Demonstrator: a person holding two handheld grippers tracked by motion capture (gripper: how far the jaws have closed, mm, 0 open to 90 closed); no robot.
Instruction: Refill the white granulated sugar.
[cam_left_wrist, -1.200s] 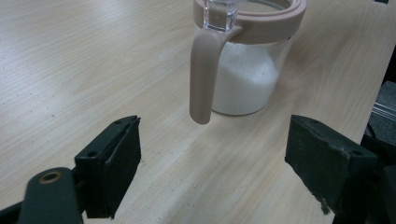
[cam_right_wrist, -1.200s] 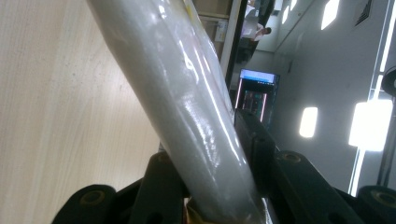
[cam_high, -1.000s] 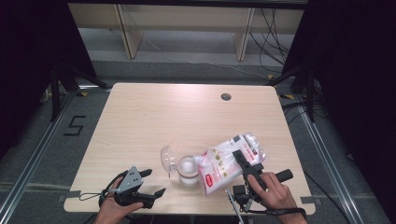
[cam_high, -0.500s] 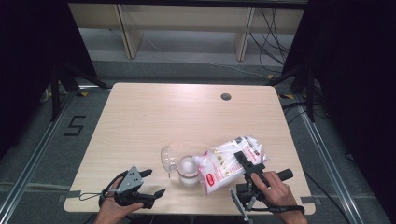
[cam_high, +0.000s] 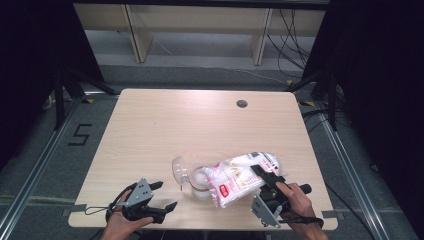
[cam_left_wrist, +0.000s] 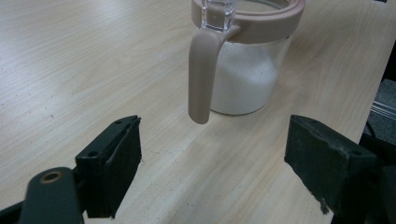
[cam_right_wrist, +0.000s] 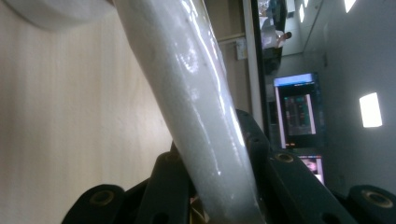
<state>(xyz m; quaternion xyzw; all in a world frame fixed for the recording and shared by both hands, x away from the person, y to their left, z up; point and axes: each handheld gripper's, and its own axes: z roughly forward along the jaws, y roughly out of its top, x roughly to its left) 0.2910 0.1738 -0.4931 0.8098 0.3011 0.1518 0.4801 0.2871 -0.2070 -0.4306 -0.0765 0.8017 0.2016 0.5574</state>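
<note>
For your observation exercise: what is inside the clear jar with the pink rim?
The left gripper view shows the jar partly filled with white granules. In the high view the tilted bag, clamped by the right gripper, covers the jar's mouth, so any pouring is hidden.

The clear glass jar (cam_left_wrist: 243, 65) near the top of the left gripper view wears a dusty-pink plastic rim and a matching pink handle, and holds white granules. The see-through plastic bag (cam_high: 240, 177), low and right of centre in the high view, is white with its contents and carries a red label and yellow markings (the print is too small to read). The table (cam_high: 200, 125) is pale wood with a fine straight grain and one dark round spot at upper right. Both grippers' fingers (cam_left_wrist: 112, 163) are matte black.
</note>
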